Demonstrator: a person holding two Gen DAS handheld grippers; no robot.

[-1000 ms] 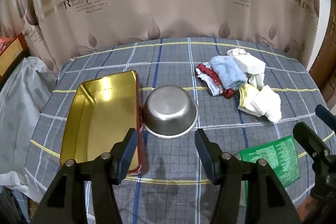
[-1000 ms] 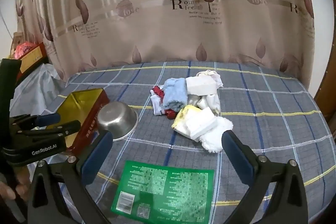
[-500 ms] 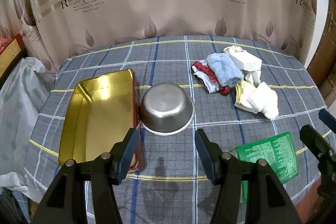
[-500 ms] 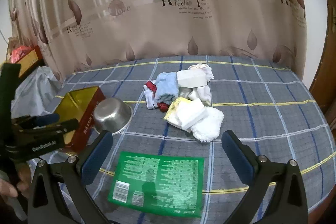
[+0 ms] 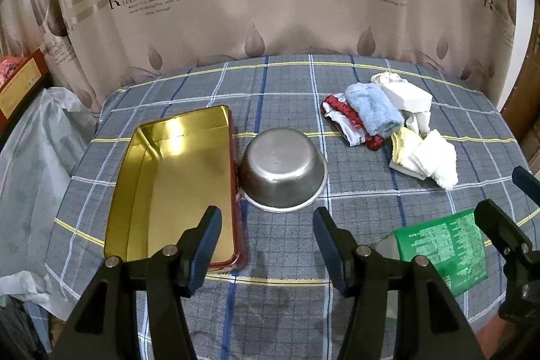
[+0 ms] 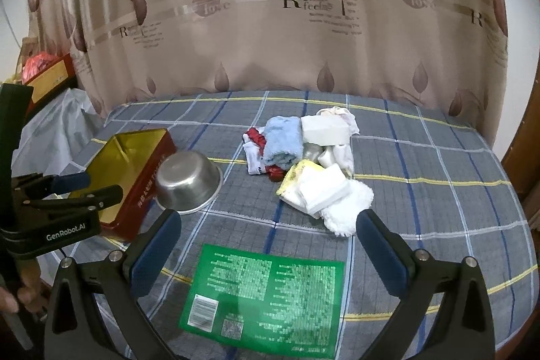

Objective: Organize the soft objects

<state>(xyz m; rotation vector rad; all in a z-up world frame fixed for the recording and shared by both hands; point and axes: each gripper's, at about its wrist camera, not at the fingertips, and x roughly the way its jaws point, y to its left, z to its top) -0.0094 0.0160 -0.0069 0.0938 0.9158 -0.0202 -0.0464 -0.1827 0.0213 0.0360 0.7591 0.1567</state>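
- Table [image 5: 290, 90]: grey plaid cloth with blue, white and yellow lines.
- Gold-lined red tin [image 5: 175, 188], open, at left.
- Steel bowl [image 5: 283, 169] upside down, touching the tin's right side.
- Pile of folded cloths [image 6: 303, 164] right of the bowl, apart from it: blue towel [image 6: 283, 140], white, yellow and red pieces.
- Green printed packet [image 6: 266, 292] flat at near edge.

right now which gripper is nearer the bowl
Left. The left gripper hovers just in front of the bowl; the right gripper sits off to its right, over the green packet.
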